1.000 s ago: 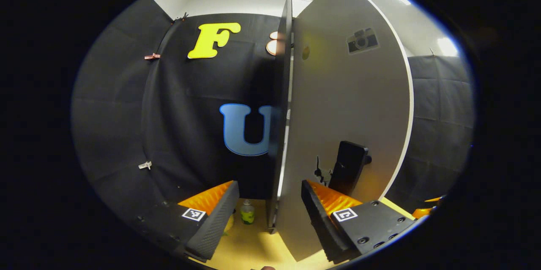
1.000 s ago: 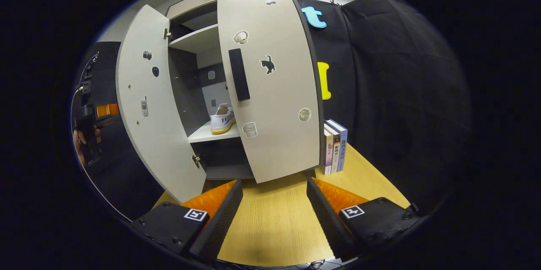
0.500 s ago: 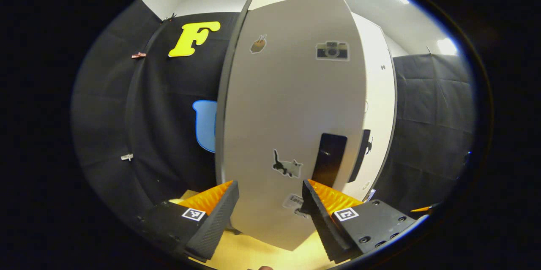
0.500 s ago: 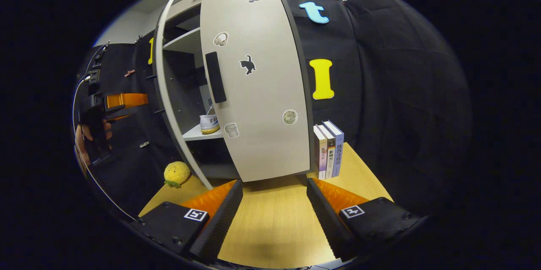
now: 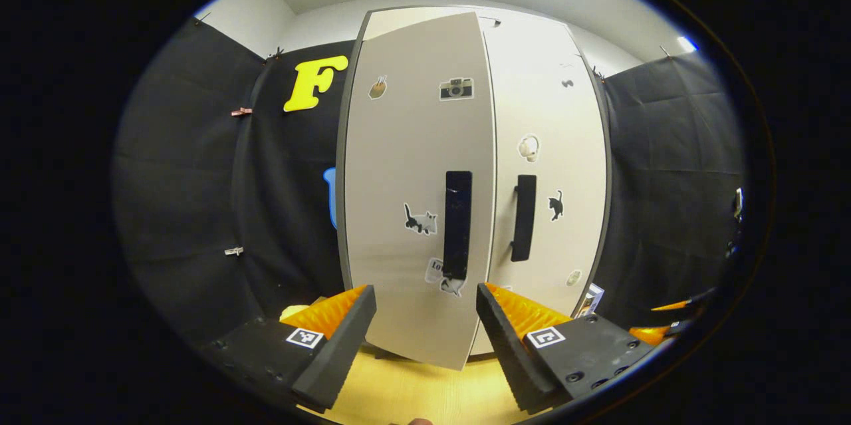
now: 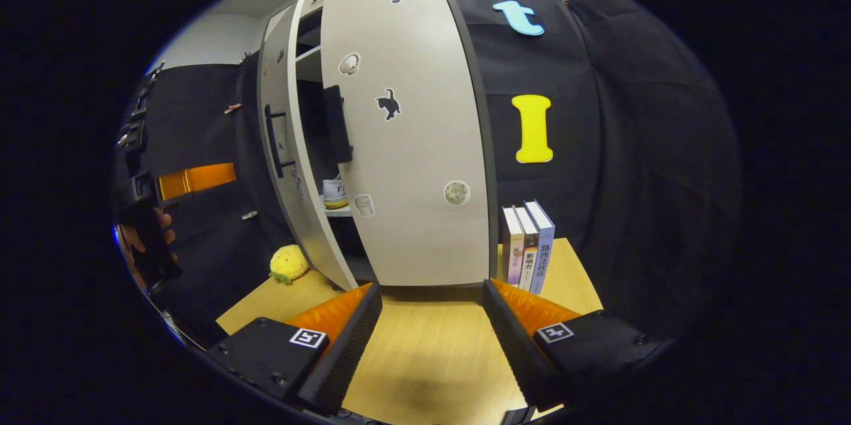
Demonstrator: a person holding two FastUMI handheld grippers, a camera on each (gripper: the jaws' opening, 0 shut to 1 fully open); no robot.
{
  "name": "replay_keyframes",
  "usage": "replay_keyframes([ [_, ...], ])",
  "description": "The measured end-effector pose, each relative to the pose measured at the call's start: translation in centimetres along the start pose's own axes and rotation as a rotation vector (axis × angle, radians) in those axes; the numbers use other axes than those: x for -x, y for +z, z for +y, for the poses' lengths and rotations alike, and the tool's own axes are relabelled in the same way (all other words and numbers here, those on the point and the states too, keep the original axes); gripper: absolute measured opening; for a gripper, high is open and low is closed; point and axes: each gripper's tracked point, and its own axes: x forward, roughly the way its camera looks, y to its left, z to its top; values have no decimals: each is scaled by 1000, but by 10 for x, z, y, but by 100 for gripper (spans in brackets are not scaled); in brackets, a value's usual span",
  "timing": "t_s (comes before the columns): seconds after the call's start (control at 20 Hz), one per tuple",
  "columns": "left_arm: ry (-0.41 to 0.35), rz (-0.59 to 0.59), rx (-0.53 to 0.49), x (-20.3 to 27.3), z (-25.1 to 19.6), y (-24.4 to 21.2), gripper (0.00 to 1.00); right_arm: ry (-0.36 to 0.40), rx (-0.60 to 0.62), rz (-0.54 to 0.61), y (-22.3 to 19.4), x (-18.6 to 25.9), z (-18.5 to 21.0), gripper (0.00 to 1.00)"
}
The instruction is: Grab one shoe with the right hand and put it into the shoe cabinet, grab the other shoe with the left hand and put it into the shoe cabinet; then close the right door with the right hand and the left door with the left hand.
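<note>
At six o'clock in the left gripper view, the left gripper (image 5: 425,325): fingers spread, nothing between them. Beyond, at twelve, the shoe cabinet (image 5: 475,172) head-on; left door (image 5: 415,212) almost shut, its lower edge standing slightly proud; right door (image 5: 552,165) closed flush. Black handle and stickers on each.

At six o'clock in the right gripper view, the right gripper (image 6: 432,332): fingers spread, empty, over the desk (image 6: 432,352). This view adds the gap between the doors at eleven o'clock, with a white shoe (image 6: 334,192) on the inner shelf; a yellow plush toy (image 6: 288,263) at nine; three books (image 6: 527,245) upright at two; a hand (image 6: 143,239) holding the other gripper at far nine.
</note>
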Motion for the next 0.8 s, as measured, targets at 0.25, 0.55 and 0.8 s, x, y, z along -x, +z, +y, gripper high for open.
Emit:
replay_keyframes([
  [0.25,0,-21,25,41,6,-7,94,-31,-5,-130,30,14,23,98],
  [0.55,15,-12,15,88,33,-39,95,-114,-8,-159,6,45,44,98],
  [0.8,6,37,81,105,46,-70,95,-135,3,-142,-22,62,69,98],
])
